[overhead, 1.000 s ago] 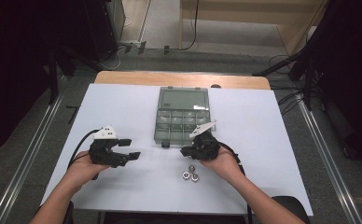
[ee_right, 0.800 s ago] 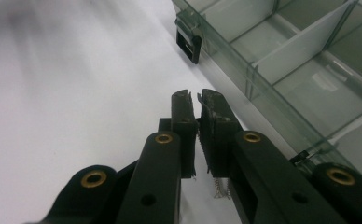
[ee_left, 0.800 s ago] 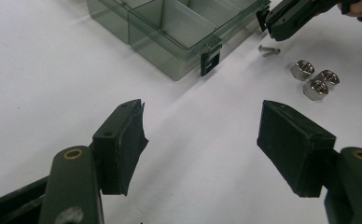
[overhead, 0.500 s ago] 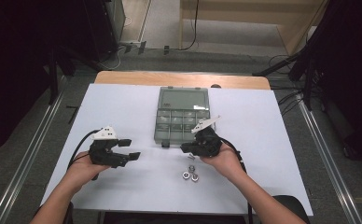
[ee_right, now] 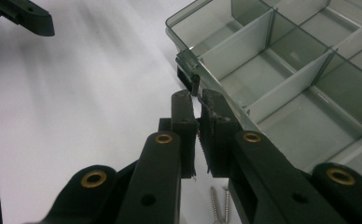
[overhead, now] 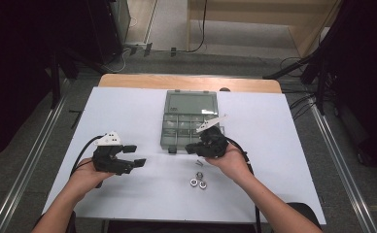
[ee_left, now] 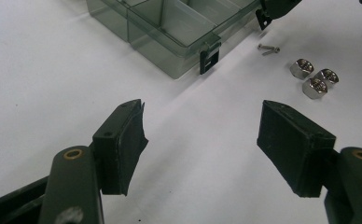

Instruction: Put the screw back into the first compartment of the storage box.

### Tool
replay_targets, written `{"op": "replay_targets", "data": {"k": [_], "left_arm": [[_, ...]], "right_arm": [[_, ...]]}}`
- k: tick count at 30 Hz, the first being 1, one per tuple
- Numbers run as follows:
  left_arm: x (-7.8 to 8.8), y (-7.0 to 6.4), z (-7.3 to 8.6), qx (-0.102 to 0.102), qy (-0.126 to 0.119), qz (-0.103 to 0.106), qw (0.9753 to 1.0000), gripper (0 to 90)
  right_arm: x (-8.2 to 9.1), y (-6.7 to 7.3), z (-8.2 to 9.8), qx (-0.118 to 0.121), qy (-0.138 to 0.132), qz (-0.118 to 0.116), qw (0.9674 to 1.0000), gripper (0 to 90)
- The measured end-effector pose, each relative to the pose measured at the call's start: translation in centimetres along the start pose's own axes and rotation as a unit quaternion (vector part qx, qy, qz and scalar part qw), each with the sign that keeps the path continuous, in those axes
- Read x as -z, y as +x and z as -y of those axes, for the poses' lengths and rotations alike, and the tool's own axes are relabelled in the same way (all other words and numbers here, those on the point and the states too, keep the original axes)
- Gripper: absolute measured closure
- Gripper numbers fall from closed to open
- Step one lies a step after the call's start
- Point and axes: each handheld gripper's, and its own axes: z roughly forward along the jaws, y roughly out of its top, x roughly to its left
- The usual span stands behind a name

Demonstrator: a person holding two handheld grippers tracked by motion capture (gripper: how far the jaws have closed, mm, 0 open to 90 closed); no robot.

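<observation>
Left gripper [overhead: 131,156]: held in the left hand [overhead: 87,175] over the near-left part of the white table [overhead: 128,111]; jaws spread wide with nothing between them. In the left gripper view the two pads [ee_left: 123,144] stand well apart over bare white surface. Open table lies all around it, to the left edge and forward to the far edge.

Organiser box [overhead: 190,120]: grey translucent, lid open, divided into compartments, standing at table centre with its far edge close to the wooden strip [overhead: 189,82] at the table's far side. A black latch [ee_left: 209,57] on its near wall shows in the left gripper view.

Loose hardware: three metal nuts [overhead: 198,180] in a tight cluster near the front edge, just right of centre; two small screws [overhead: 197,162] between nuts and box. The left gripper view shows the nuts [ee_left: 314,79] as hexagonal and shiny; the right gripper view shows the screws [ee_right: 219,203] lying side by side beneath the jaws.

Right gripper [overhead: 190,147]: held in the right hand [overhead: 232,162] at the box's near edge. The right gripper view shows its jaws almost together, a thin slit left, tips at the box's near corner [ee_right: 188,65]; whether they pinch anything there cannot be told. Right of the hand the table is bare to its edge.
</observation>
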Motion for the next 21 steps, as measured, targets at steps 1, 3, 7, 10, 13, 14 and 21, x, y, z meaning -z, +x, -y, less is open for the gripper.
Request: {"op": "replay_targets", "data": {"k": [1,3,7,10,13,14,21], "left_arm": [[0.0,0.0,0.0,0.0,-0.001,0.001,1.0,31.5],[0.0,0.0,0.0,0.0,-0.001,0.001,1.0,31.5],[0.0,0.1,0.0,0.0,0.0,0.0,1.0,31.5],[0.0,0.0,0.1,0.0,-0.001,0.001,1.0,31.5],[0.1,0.1,0.1,-0.001,0.0,0.0,1.0,31.5],[0.1,0.1,0.1,-0.001,0.0,-0.001,1.0,31.5],[0.0,0.1,0.1,0.0,0.0,0.0,1.0,31.5]], "right_arm": [[0.0,0.0,-0.1,0.0,0.0,-0.001,1.0,84.9],[-0.1,0.0,-0.5,-0.002,0.002,-0.002,1.0,84.9],[-0.1,0.0,-1.1,0.0,0.0,-0.004,1.0,84.9],[-0.4,0.2,-1.8,-0.002,0.0,-0.008,1.0,84.9],[-0.5,0.1,-2.2,-0.002,-0.002,-0.01,0.9999,84.9],[-0.5,0.1,-2.2,-0.002,-0.002,-0.01,0.9999,84.9],[-0.3,0.0,-3.0,-0.007,-0.007,-0.01,0.9999,84.9]]}}
